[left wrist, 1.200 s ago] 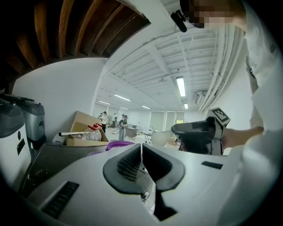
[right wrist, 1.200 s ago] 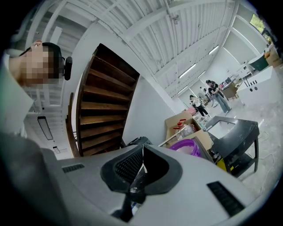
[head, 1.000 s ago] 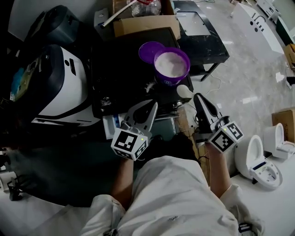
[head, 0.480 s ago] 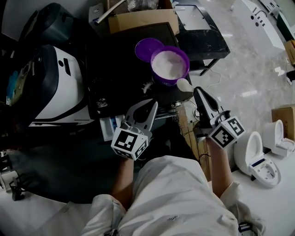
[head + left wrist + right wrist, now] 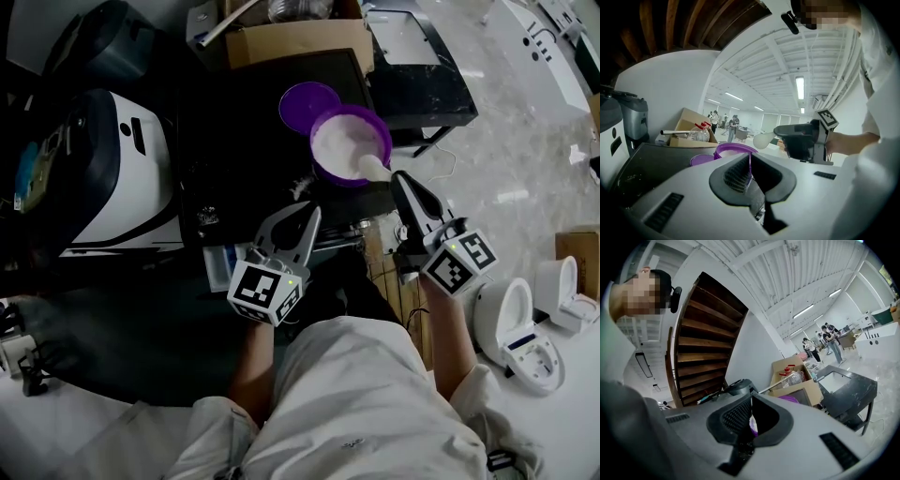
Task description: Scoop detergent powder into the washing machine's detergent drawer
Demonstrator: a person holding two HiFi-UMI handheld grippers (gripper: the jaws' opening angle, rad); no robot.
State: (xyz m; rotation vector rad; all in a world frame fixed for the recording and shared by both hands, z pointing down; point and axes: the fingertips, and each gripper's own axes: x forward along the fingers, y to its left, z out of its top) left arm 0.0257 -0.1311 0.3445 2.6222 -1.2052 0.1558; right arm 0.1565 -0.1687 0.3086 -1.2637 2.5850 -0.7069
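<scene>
well, off to the left of the left gripper (image 5: 300, 219) sits a bulky white-and-black appliance (image 5: 127, 183), partly in shadow. the left gripper hangs in front of the person's legs, its jaws drawn together to a thin slit with nothing caught between them. just under it and a little to its left, a pale drawer (image 5: 221, 264) shows below the edge of the black top (image 5: 239, 150).

ahead of that gripper, on the black top, lies a purple lid (image 5: 302, 101), and touching its right side stands the open purple tub (image 5: 325, 167), filled with white powder (image 5: 342, 141). the tub is up and to the right of the left gripper and directly ahead of the right gripper (image 5: 397, 180), close by its tips.

the right gripper is clamped shut on the handle of a white spoon (image 5: 372, 169). the spoon's rounded bowl reaches out past the jaws and rests at the near rim of the tub, at the edge of the powder; from the left gripper view it shows as a pale bulb sticking out of the right gripper, above the tub.

farther back, beyond both grippers, a cardboard box (image 5: 291, 42) sits against the black top with a clear plastic bottle (image 5: 298, 9) in it. to the right of the right gripper is a low black table (image 5: 422, 89) on a glossy pale floor (image 5: 525, 141), and nearer the person's right arm stand white moulded fixtures (image 5: 514, 328). the gripper views show a big bright hall with strip lights, a wooden staircase and a few people standing far off.
</scene>
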